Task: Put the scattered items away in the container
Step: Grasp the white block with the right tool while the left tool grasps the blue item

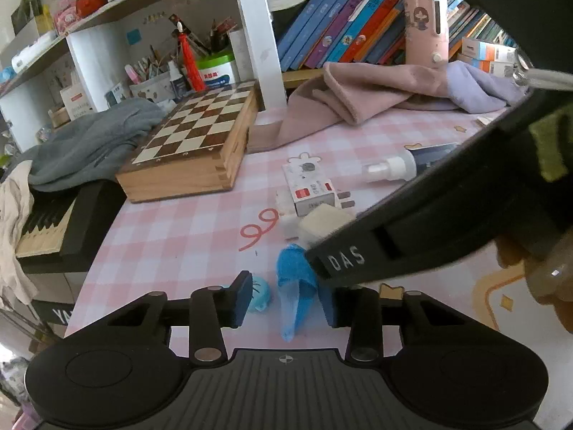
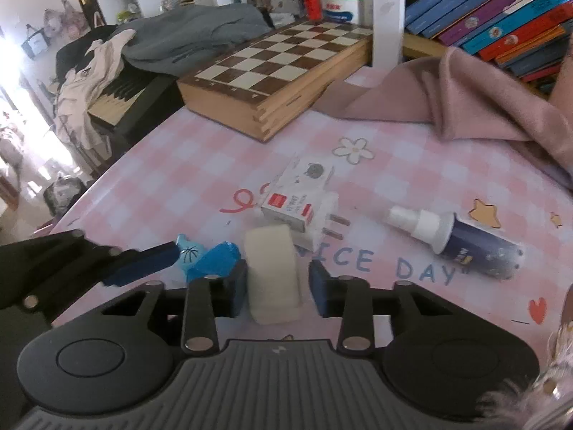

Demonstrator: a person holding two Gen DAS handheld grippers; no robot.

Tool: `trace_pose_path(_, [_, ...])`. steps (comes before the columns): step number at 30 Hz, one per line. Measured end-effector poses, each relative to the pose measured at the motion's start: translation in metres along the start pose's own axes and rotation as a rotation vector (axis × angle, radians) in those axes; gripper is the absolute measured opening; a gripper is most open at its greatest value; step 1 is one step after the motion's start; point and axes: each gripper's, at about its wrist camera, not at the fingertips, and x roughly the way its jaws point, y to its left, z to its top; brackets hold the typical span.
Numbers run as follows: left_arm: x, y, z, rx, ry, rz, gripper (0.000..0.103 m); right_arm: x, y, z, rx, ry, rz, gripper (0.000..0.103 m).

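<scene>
On the pink checked table, my left gripper (image 1: 286,299) is open around a blue wrapped packet (image 1: 295,286); a light blue round item (image 1: 260,295) lies by its left finger. My right gripper (image 2: 277,286) is open around a cream foam block (image 2: 274,276), whose top also shows in the left wrist view (image 1: 324,222). Its jaws stand just off the block's sides. Beyond lie a small white box with red labels (image 2: 297,193), a white plug adapter (image 2: 324,222) and a dark blue spray bottle (image 2: 462,242). No container is in view.
A wooden chessboard box (image 1: 193,143) stands at the back left, with grey clothing (image 1: 86,143) and a keyboard (image 1: 50,229) beside it. Pink cloth (image 2: 465,107) lies at the back right below a shelf of books (image 1: 358,21). The table's left edge drops off.
</scene>
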Motion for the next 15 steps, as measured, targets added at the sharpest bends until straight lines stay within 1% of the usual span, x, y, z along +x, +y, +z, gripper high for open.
trace_pose_path(2, [0.005, 0.001, 0.001, -0.002, 0.007, -0.003, 0.028, 0.0, 0.002, -0.001, -0.011, -0.002, 0.004, 0.027])
trace_pose_path(4, [0.009, 0.0, 0.002, -0.006, 0.017, -0.012, 0.023, -0.002, 0.004, -0.002, -0.021, -0.009, -0.001, 0.025])
trace_pose_path(9, [0.005, -0.004, 0.001, -0.01, 0.012, -0.033, 0.022, -0.014, -0.001, -0.005, 0.018, -0.037, -0.039, 0.024])
trace_pose_path(15, [-0.023, 0.005, 0.001, -0.058, -0.014, -0.069, 0.021, -0.041, -0.005, -0.014, 0.074, -0.076, -0.067, 0.024])
